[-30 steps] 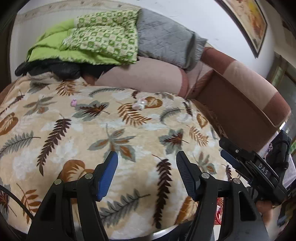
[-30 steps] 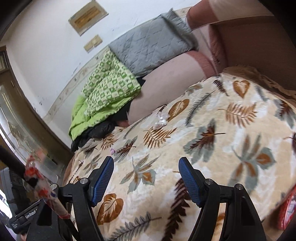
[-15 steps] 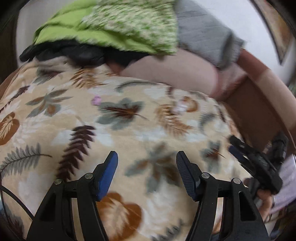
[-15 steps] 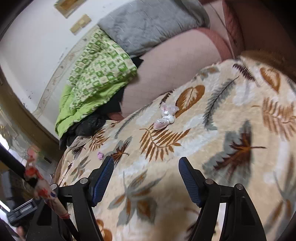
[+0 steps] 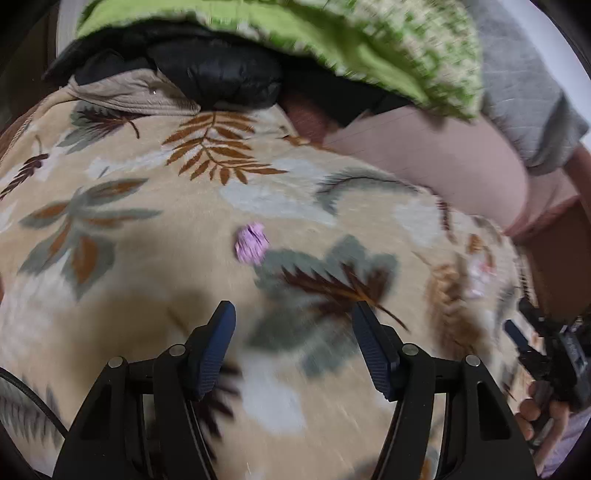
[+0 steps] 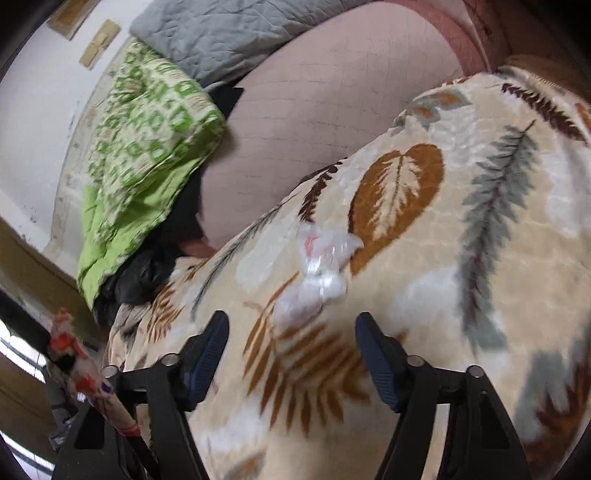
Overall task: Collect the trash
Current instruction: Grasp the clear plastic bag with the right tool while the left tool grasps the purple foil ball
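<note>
Underneath both tools spreads a plush, cream-coloured blanket [image 5: 155,258] printed with brown, rust and grey-green leaves, its pile soft and slightly glossy. A small lilac scrap [image 5: 251,243], crinkled and roughly round, lies on it just ahead of the left tool [image 5: 291,314], a little left of the midline between the blue ribbed pads, not touching either. That tool stands wide apart and holds nothing. In the right wrist view a crumpled wad of clear plastic wrap [image 6: 317,273], shiny with pinkish marks, lies on the blanket just beyond the right tool [image 6: 291,323], in line with the gap. This tool too is spread wide and empty. Behind sit a smooth pink cushion [image 6: 332,110], a green patterned quilt [image 6: 147,147] and a grey quilted pad [image 6: 229,33].
</note>
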A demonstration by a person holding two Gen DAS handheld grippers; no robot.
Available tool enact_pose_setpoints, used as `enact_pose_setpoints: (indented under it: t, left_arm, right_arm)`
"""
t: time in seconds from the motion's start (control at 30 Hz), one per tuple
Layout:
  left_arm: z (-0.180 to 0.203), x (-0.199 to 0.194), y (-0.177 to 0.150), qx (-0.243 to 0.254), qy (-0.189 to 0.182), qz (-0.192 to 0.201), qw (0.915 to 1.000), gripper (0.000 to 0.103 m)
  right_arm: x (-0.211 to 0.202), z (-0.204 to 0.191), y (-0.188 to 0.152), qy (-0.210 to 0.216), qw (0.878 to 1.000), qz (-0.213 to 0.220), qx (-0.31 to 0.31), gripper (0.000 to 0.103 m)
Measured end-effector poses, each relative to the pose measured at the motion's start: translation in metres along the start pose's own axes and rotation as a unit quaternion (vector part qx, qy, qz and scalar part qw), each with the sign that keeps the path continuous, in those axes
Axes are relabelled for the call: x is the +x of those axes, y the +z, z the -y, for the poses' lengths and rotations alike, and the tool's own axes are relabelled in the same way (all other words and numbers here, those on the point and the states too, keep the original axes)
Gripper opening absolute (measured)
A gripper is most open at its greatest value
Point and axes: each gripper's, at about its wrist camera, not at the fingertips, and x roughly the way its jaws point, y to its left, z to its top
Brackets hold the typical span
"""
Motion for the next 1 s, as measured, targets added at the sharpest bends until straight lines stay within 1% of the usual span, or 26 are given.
enact_pose_setpoints:
  t: [0.1,0.23,0.3,0.33,0.37,0.4,0.43,0.47,0.5,0.53,0.57,0.6,0.67,0.7,0.77,0.8,0.87,0.9,0.93,1.0]
  left_arm:
    - [-0.007,0.028,0.021,-0.001,0.011,-0.015,0.9998,0.064]
    - [-0.015,0.052,0.04,0.002,-0.007,-0.031,0.9995,0.064]
    - [-0.019,0.062,0.047,-0.006,-0.005,-0.036,0.9993,0.064]
    - [-0.019,0.066,0.049,-0.004,-0.003,-0.039,0.9992,0.064]
    - [-0.018,0.066,0.051,0.001,0.003,-0.037,0.9993,0.061]
    - [-0.017,0.066,0.052,0.004,0.012,-0.034,0.9993,0.058]
    - [-0.015,0.066,0.051,0.011,0.027,-0.035,0.999,0.049]
    - [-0.014,0.068,0.051,0.02,0.044,-0.037,0.9982,0.04]
    - [-0.012,0.069,0.05,0.031,0.061,-0.038,0.9969,0.035]
    - [-0.01,0.069,0.049,0.044,0.076,-0.035,0.9955,0.029]
    - [-0.01,0.068,0.047,0.049,0.083,-0.032,0.9948,0.023]
    - [-0.01,0.066,0.045,0.052,0.085,-0.031,0.9945,0.023]
    - [-0.015,0.06,0.043,0.043,0.073,-0.032,0.9959,0.022]
    - [-0.018,0.058,0.042,0.035,0.068,-0.034,0.9965,0.022]
    - [-0.024,0.044,0.034,0.008,0.054,-0.048,0.9974,0.022]
    - [-0.025,0.029,0.027,-0.01,0.033,-0.051,0.9981,0.022]
    - [-0.019,-0.001,0.01,-0.032,-0.012,-0.045,0.9984,0.022]
    - [-0.01,-0.021,-0.004,-0.033,-0.032,-0.037,0.9982,0.022]
    - [-0.001,-0.037,-0.015,-0.03,-0.044,-0.031,0.9981,0.022]
    - [0.023,-0.077,-0.045,-0.016,-0.076,-0.014,0.9969,0.022]
  right_arm:
    - [0.018,0.003,0.014,-0.012,1.0,0.002,-0.004,0.071]
    - [0.039,0.013,0.02,-0.002,1.0,-0.005,0.029,0.071]
    - [0.05,0.016,0.019,-0.003,0.999,-0.012,0.038,0.067]
    - [0.054,0.017,0.018,-0.002,0.999,-0.018,0.041,0.057]
    - [0.059,0.017,0.017,-0.002,0.999,-0.026,0.041,0.043]
    - [0.066,0.016,0.014,-0.006,0.999,-0.04,0.036,0.037]
    - [0.071,0.016,0.012,-0.008,0.998,-0.051,0.03,0.035]
    - [0.07,0.015,0.01,-0.006,0.999,-0.044,0.026,0.034]
    - [0.069,0.014,0.01,-0.006,0.999,-0.045,0.021,0.034]
    - [0.067,0.013,0.01,-0.007,0.999,-0.048,0.017,0.033]
    - [0.062,0.013,0.009,-0.01,0.999,-0.047,0.017,0.033]
    - [0.059,0.013,0.008,-0.012,0.999,-0.049,0.016,0.033]
    - [0.039,0.011,0.002,-0.004,0.999,-0.051,0.015,0.033]
    - [0.024,0.01,-0.003,0.002,0.999,-0.045,0.014,0.033]
    - [-0.006,0.005,-0.012,0.013,0.999,-0.033,0.006,0.033]
    - [-0.028,0.001,-0.021,0.023,1.0,-0.021,-0.001,0.033]
    - [-0.071,-0.005,-0.041,0.04,0.999,0.0,-0.009,0.033]
    - [-0.09,-0.007,-0.051,0.046,0.999,0.011,-0.008,0.033]
    - [-0.108,-0.008,-0.06,0.052,0.998,0.02,-0.007,0.033]
    - [-0.149,-0.012,-0.078,0.064,0.997,0.042,0.001,0.033]
